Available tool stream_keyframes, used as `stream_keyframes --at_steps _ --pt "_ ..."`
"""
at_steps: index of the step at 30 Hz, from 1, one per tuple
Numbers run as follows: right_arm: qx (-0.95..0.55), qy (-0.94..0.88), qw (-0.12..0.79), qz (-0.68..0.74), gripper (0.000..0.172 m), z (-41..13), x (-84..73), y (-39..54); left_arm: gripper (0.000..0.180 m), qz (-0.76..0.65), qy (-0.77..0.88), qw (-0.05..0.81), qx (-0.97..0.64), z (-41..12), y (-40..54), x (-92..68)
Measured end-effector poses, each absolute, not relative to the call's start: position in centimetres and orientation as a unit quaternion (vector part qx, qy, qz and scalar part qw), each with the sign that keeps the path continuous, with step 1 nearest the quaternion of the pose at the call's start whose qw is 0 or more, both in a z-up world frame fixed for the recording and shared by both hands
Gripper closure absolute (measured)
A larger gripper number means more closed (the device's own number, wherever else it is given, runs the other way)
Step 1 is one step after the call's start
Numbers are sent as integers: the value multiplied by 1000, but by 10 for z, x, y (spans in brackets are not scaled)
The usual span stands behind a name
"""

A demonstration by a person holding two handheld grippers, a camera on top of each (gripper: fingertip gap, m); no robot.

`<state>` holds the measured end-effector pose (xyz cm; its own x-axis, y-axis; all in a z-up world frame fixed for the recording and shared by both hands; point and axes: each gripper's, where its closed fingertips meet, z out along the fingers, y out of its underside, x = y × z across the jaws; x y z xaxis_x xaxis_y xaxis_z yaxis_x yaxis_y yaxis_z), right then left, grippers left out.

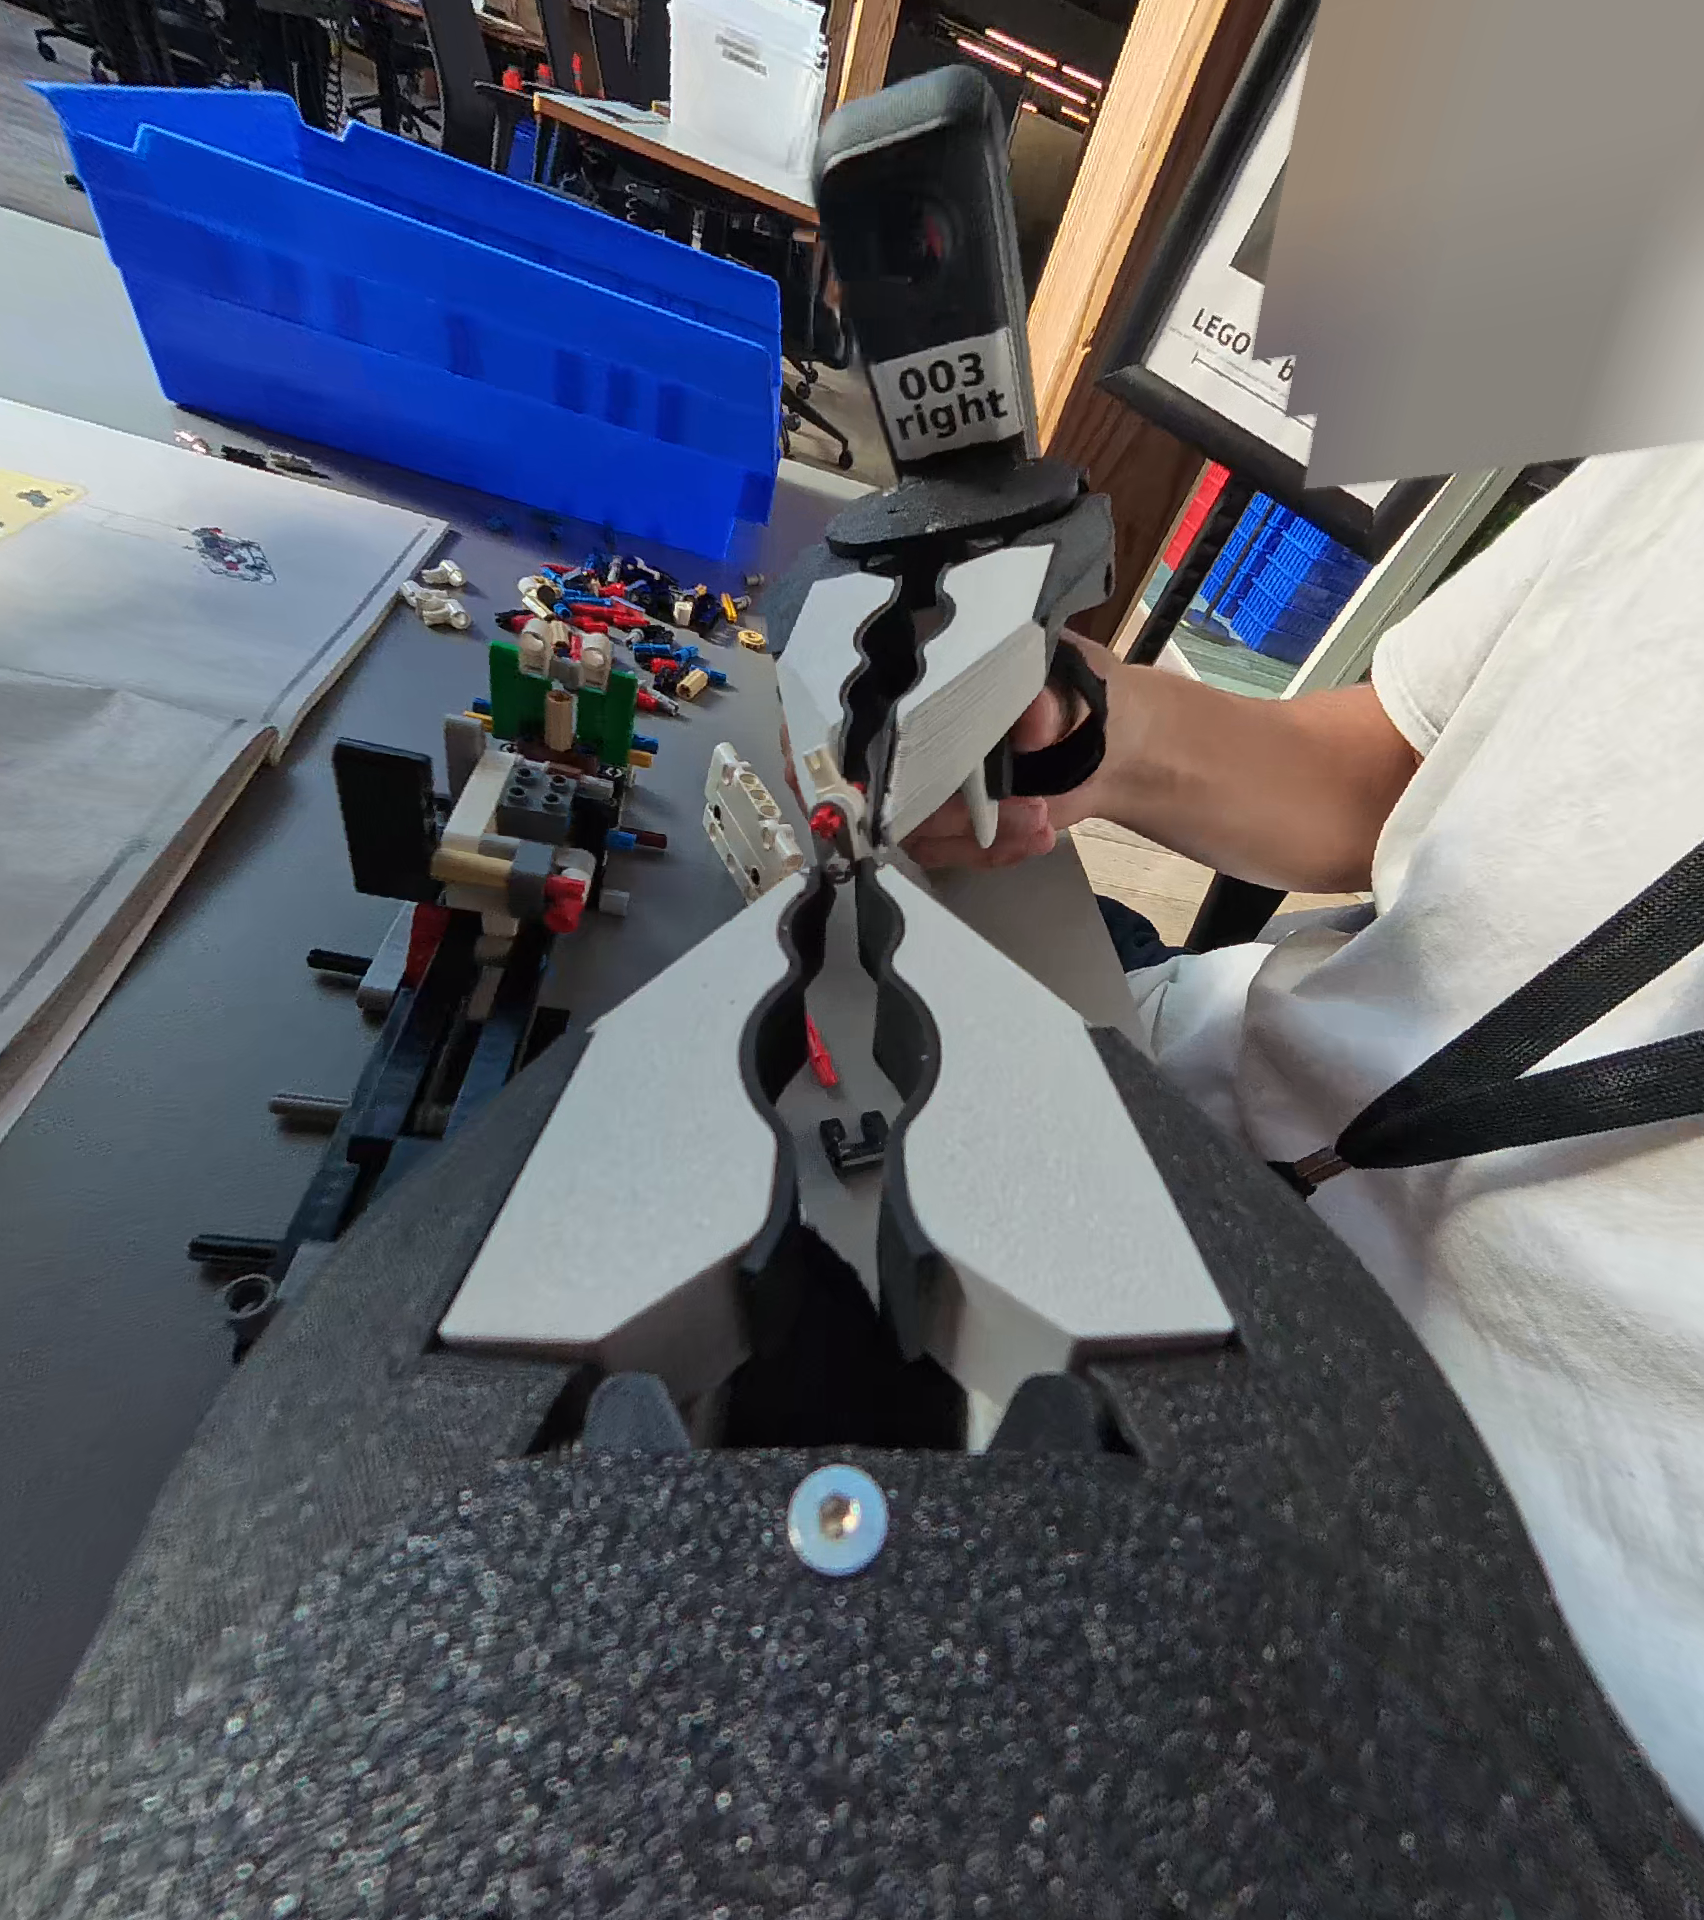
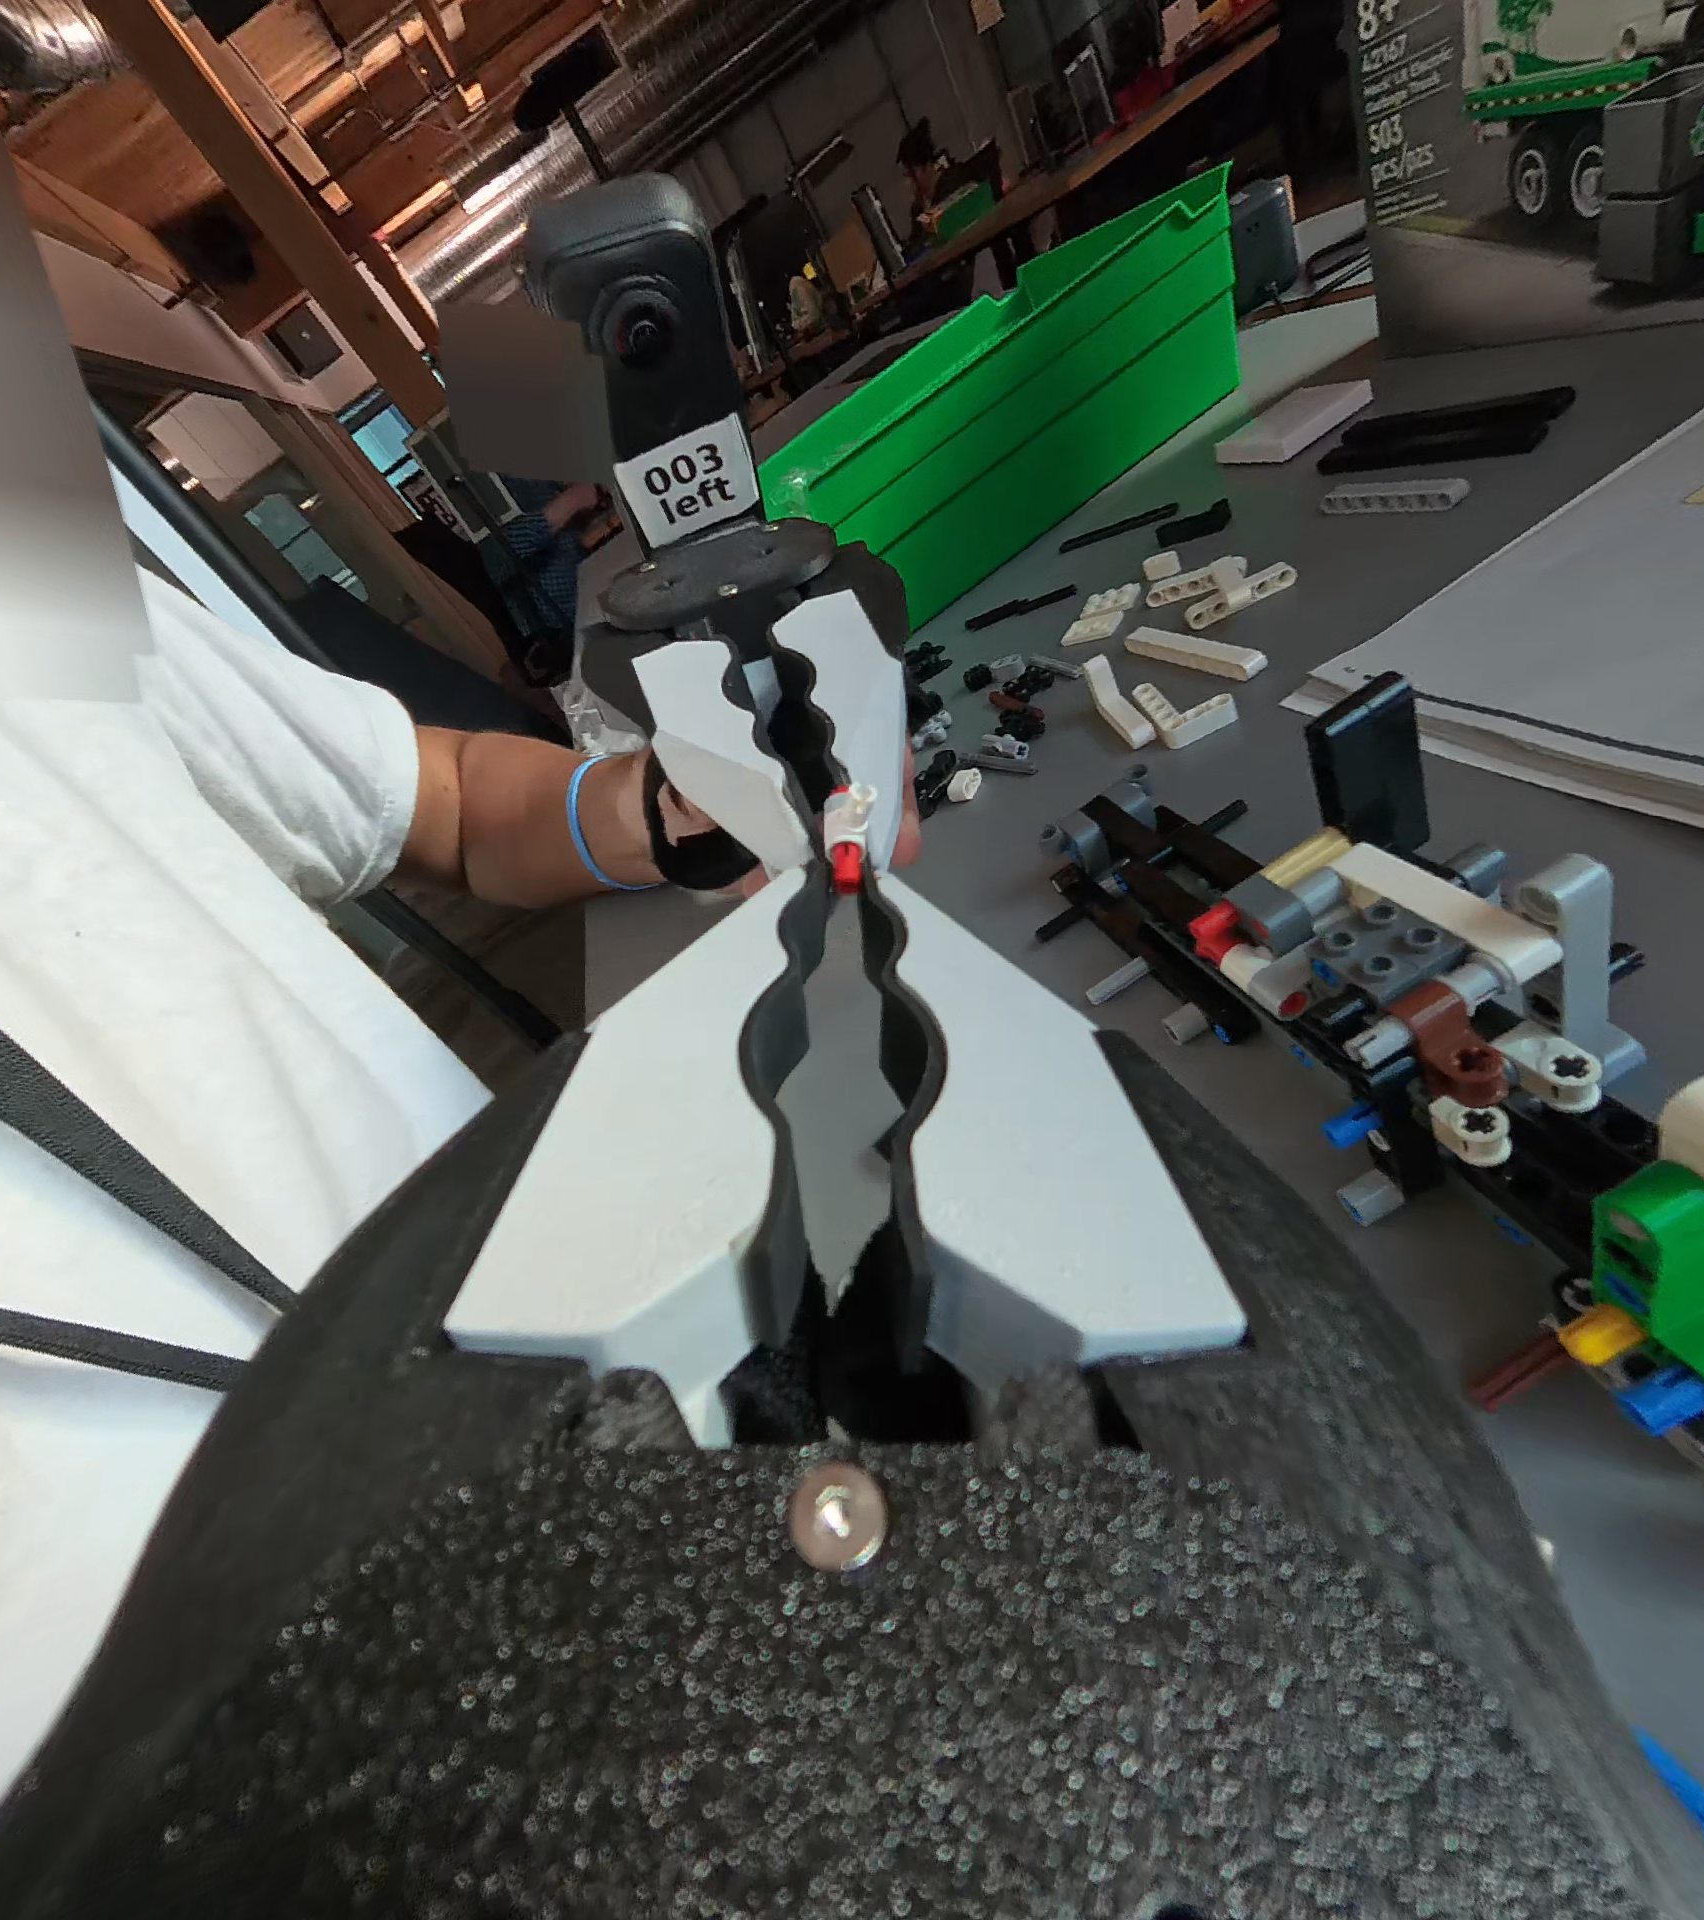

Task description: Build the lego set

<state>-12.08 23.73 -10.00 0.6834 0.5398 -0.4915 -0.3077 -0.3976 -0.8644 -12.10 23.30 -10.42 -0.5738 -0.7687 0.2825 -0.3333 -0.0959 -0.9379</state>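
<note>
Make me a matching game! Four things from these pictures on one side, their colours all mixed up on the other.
Things:
1. flat panel standing on the brick model
2. bin behind the white beams
3. bin beyond the booklet
4. tiny piece pinched between the left gripper and right gripper

Colours:
a. green
b. red and white
c. black
d. blue

Pairs: 1-c, 2-a, 3-d, 4-b
</note>
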Motion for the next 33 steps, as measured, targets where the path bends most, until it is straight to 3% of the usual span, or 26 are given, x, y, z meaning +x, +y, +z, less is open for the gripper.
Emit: stream_keyframes --at_steps 2,10,21,33 --pt "-756 -83 544 354 156 -103 -116 236 178 -590 640 194 -453 -106 247 -117" --pt "-749 -103 606 249 147 -104 -87 206 178 -488 580 276 -591 -119 332 -109" --pt "-720 -93 643 243 155 -91 -73 199 178 -412 568 376 -605 -114 370 -112" --pt "-716 -76 641 265 156 -91 -67 201 178 -379 599 404 -578 -117 382 -111"
